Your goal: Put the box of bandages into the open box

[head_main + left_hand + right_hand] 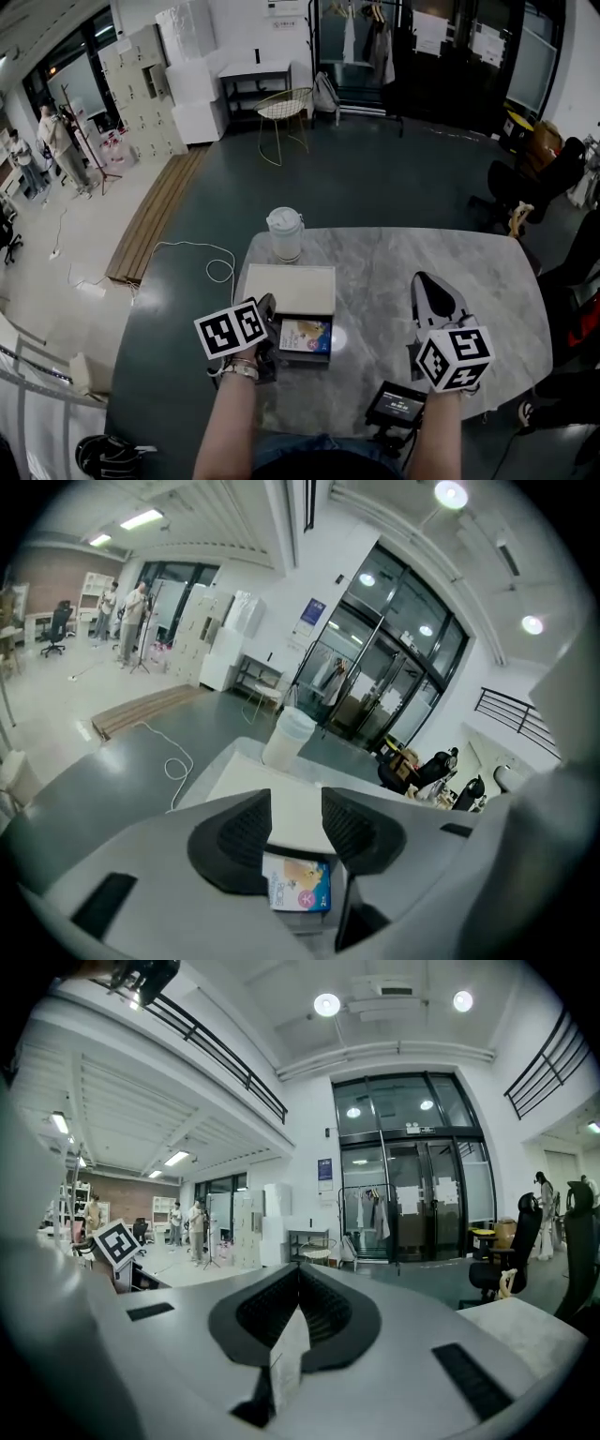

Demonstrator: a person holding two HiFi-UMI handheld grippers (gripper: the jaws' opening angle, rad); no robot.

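The bandage box [306,336], blue and orange print on white, lies flat inside the open box [302,359], whose pale lid [291,288] is folded back behind it. My left gripper [269,312] hovers at the open box's left side. In the left gripper view its jaws stand apart with nothing between the pads, and the bandage box [300,885] shows below the left gripper [296,803]. My right gripper [437,298] is held over the table's right part, away from the box. Seen in its own view, the right gripper [299,1290] is shut, with a thin white slip [286,1365] pinched edge-on.
A white lidded cup [285,233] stands on the marble table [469,272] just behind the open box. A small dark device with a screen [397,404] sits at the table's near edge. A wire chair [283,111] and a floor cable [218,267] are beyond.
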